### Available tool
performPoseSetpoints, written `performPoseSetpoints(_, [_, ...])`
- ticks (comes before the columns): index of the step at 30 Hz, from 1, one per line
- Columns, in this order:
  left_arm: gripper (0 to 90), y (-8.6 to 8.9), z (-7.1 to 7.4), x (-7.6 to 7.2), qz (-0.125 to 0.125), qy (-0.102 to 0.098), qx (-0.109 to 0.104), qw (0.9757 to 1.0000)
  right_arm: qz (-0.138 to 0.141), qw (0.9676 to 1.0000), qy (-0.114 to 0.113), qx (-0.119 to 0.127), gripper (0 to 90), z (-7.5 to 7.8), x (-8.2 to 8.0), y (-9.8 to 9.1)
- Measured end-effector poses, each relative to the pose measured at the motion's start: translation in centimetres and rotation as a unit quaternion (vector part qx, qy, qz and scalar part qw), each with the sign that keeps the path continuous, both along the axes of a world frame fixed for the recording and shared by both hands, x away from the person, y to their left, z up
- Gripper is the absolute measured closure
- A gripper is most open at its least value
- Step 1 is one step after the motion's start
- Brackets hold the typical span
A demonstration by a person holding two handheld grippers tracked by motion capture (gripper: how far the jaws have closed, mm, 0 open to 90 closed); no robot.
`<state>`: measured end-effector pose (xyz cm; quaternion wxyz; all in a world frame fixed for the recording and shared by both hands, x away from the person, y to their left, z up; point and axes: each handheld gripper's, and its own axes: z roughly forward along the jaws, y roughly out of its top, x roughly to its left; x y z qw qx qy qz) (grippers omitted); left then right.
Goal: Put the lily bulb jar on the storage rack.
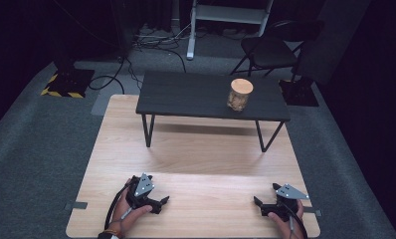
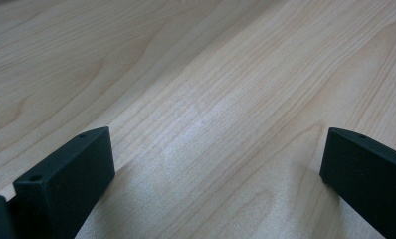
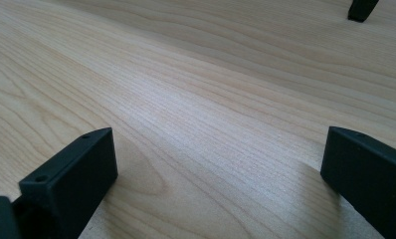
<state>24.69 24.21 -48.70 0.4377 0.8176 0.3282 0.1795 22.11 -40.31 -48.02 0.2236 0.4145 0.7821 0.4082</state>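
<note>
Both the left claw (image 1: pixel 162 201) and right claw (image 1: pixel 258 203) rest spread apart, empty, on the wooden counter (image 1: pixel 196 149); a lidded jar (image 1: pixel 239 94) stands on the small black table (image 1: pixel 186 94) beyond

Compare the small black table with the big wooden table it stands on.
The black table is dark and raised on thin legs; the wooden table is pale, wider and sits below it. The black table carries a lidded jar; the wooden table has both grippers near its front edge. Both tops are rectangular.

Pale wood-grain table (image 1: pixel 196 149), black raised shelf (image 1: pixel 186 94), jar (image 1: pixel 239 94) with tan lid, contents apparently brownish, black grippers, grey carpet (image 1: pixel 37 144), yellow-black striped tape (image 1: pixel 51 84)
</note>
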Motion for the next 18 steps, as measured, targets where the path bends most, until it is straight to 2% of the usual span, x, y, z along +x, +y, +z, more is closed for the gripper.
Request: performPoseSetpoints(18, [0.5,-0.07,0.00,-0.03,0.002,0.000,0.000,1.0000,-0.001,1.0000,0.001,-0.001,0.0,0.03,0.05,0.15])
